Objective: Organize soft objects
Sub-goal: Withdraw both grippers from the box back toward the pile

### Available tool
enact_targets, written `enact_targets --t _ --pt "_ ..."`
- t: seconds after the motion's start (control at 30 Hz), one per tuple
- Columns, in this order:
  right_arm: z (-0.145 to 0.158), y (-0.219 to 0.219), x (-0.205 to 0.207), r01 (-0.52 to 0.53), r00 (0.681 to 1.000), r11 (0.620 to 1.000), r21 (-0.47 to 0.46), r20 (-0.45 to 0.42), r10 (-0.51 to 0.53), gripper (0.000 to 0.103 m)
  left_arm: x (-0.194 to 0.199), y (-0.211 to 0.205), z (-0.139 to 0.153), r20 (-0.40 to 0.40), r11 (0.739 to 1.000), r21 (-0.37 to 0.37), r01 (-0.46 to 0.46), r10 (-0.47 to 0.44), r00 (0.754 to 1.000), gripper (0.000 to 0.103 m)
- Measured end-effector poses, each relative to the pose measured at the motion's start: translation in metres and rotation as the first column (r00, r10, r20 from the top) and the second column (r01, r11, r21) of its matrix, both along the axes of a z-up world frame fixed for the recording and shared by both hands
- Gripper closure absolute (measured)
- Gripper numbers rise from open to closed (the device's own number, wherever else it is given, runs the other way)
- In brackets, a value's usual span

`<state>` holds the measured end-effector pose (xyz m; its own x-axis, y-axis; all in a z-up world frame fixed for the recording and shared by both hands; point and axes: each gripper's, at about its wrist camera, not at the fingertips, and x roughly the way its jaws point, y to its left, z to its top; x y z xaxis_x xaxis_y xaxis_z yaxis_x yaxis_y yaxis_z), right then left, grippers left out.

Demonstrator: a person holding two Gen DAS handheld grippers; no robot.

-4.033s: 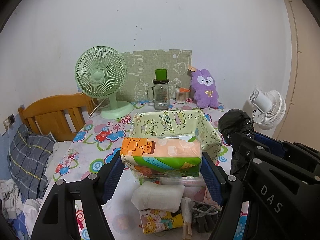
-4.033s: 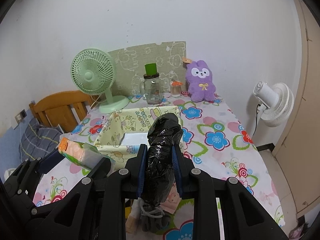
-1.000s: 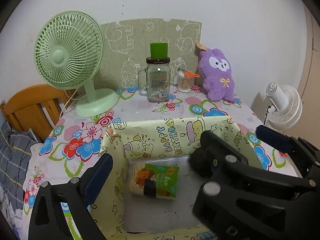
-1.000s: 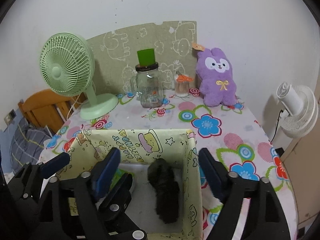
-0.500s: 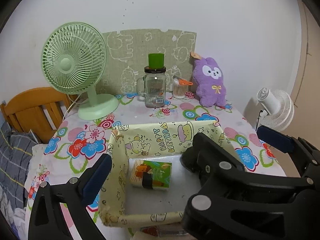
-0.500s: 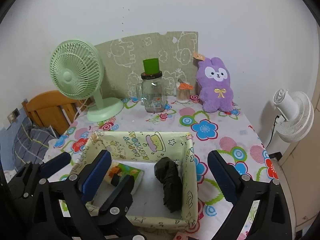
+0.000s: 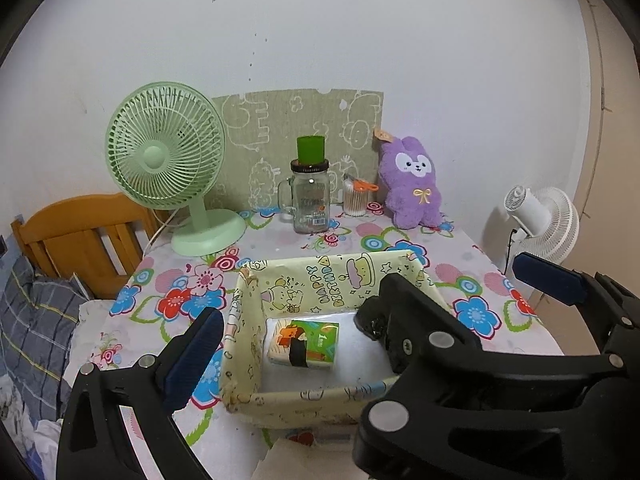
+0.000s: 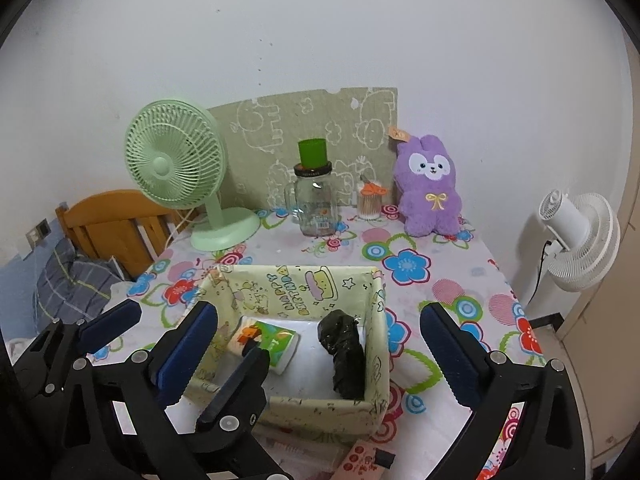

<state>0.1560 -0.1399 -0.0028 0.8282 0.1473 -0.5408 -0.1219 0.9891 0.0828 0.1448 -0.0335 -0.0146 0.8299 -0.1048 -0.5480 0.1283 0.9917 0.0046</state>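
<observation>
Two hand-held grippers side by side over the near edge of the surface [image 8: 460,276], both angled down toward the box [image 8: 296,288].

Right hand-held gripper [image 8: 320,344]: jaws spread wide and opening further, blue pads well apart. Nothing pinched. The box sits between and just ahead of its two fingers; neither pad touches the box.

Left hand-held gripper [image 7: 366,304]: jaws spread wide, nothing between the pads. Its left finger [image 7: 192,354] hangs just outside the box's left wall. Its right finger [image 7: 550,280] reaches past the box's right side. From this view the right hand-held gripper's black frame crosses in front and hides the box's near right corner.

Box: yellow paper-covered, open top, "HAPPY BIRTHDAY" print on the inner far wall. Two soft things lie on its floor:
- tissue pack [image 8: 266,342], green and orange wrapper, left half of the box, just ahead of the left hand-held gripper's middle.
- black bundle [image 8: 346,358], wrapped in shiny black film, lying lengthwise against the right wall, ahead of the right hand-held gripper and inside its right finger.
The two are apart, bare box floor between them.

Beyond the box, far from both hand-held grippers: green fan [image 7: 168,160], glass jar [image 7: 310,204] with a green cup on its lid, purple plush rabbit [image 8: 430,186] against the wall. White fan [image 8: 576,240] off the surface's right side.
</observation>
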Motion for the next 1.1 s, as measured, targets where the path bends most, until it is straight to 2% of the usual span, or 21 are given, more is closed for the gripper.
enact_targets --t 0.47,0.83,1.1 --pt "0.016 0.003 -0.044 -0.01 0.998 1.0 -0.005 0.06 0.011 0.0 -0.038 0.0 0.013 0.063 1.0 0.001 0.009 -0.009 0.998 0.001" --pt "0.017 0.005 -0.068 -0.023 0.998 0.999 -0.034 0.065 0.025 0.001 -0.06 0.002 0.01 0.06 1.0 -0.015 0.019 -0.018 0.998 0.001" --pt "0.013 0.001 -0.085 -0.015 0.997 1.0 -0.022 0.072 0.017 0.001 -0.075 0.0 0.006 0.073 0.999 -0.012 0.043 -0.042 0.996 0.001"
